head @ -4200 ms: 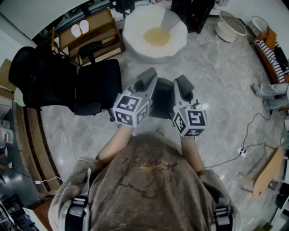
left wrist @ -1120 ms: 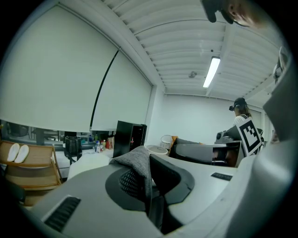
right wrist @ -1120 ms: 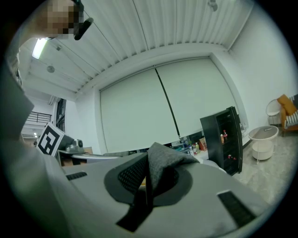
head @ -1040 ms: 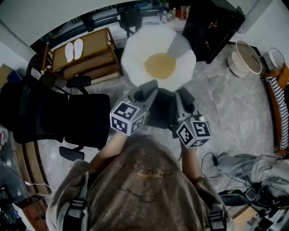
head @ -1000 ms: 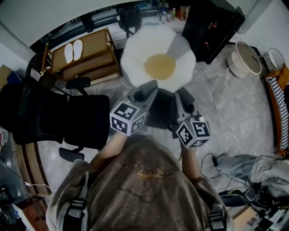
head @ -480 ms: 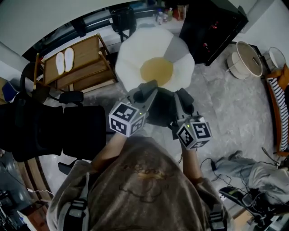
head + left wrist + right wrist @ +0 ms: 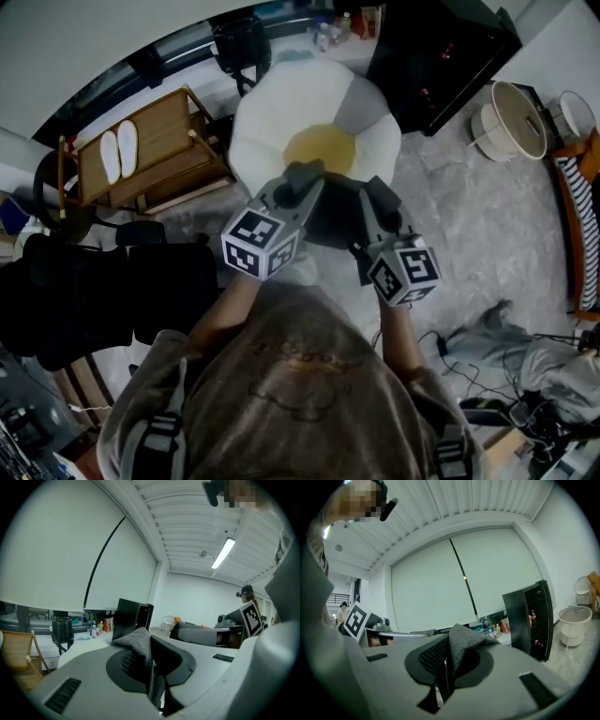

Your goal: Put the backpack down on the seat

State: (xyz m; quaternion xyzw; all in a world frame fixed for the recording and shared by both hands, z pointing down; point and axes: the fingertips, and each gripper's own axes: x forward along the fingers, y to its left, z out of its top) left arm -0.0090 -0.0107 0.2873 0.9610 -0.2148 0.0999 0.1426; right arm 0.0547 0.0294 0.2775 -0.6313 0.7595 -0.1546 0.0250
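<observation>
In the head view a dark backpack (image 7: 334, 214) hangs between my two grippers, just in front of the person's chest. My left gripper (image 7: 298, 174) is shut on a fold of its grey fabric (image 7: 138, 645), pinched between the jaws of the left gripper (image 7: 150, 670). My right gripper (image 7: 377, 185) is likewise shut on a grey fold (image 7: 461, 649), which pokes up past the tips of the right gripper (image 7: 445, 667). The seat (image 7: 272, 122) is a white, flower-shaped floor cushion with a yellow centre (image 7: 321, 148). It lies directly beyond the backpack, whose far edge overlaps its near rim.
A black office chair (image 7: 112, 291) stands at the left. Behind it is a wooden rack (image 7: 155, 159) with a pair of slippers. A black cabinet (image 7: 441, 47) is behind the seat at the right, and a white basket (image 7: 511, 112) further right. Cables and clothing (image 7: 548, 361) lie on the floor at the right.
Both grippers and the backpack have moved towards the white seat, which now sits closer under them. The office chair has slid to the lower left of the view. The grips are unchanged.
</observation>
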